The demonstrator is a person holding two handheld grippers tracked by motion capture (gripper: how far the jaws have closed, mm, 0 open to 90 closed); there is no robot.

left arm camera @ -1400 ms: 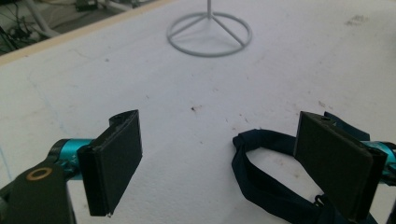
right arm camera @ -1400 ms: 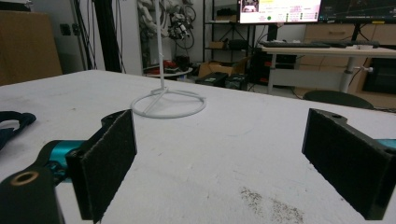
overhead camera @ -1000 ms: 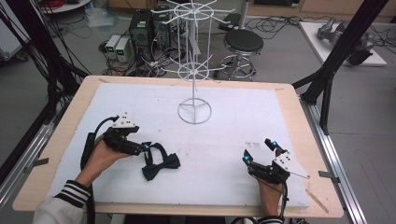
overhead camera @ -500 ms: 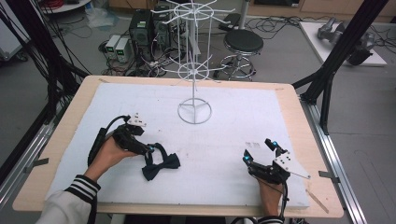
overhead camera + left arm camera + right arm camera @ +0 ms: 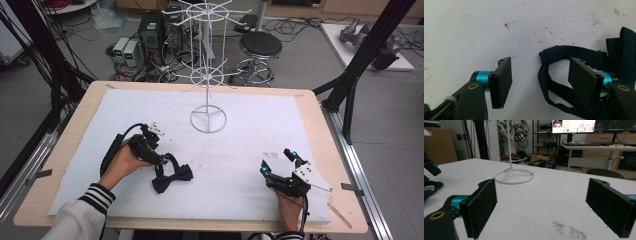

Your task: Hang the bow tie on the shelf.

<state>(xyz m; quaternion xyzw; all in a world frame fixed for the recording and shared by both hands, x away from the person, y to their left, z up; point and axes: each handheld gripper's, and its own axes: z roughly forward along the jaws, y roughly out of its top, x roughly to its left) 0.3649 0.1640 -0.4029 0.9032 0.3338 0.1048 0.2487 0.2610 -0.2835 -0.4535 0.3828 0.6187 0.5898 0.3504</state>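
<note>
A dark navy bow tie (image 5: 172, 178) lies on the white sheet at the front left, its strap loop (image 5: 170, 160) curling toward the back. My left gripper (image 5: 162, 159) is down at that loop. In the left gripper view the strap (image 5: 574, 53) lies between the jaws of the left gripper (image 5: 541, 82). The jaws have just been closing, and a gap still shows between the left pad (image 5: 502, 80) and the strap. My right gripper (image 5: 277, 162) rests at the front right, jaws wide apart, with nothing between them (image 5: 544, 205).
A white wire display rack stands on a ring base (image 5: 208, 119) at the middle back of the sheet, and its base (image 5: 514, 176) lies ahead of the right gripper. The wooden table edge (image 5: 345, 165) runs close to the right hand.
My left hand has moved right and slightly forward up to the bow tie's strap, and its jaws look narrower. The right hand and the bow tie have stayed in place.
</note>
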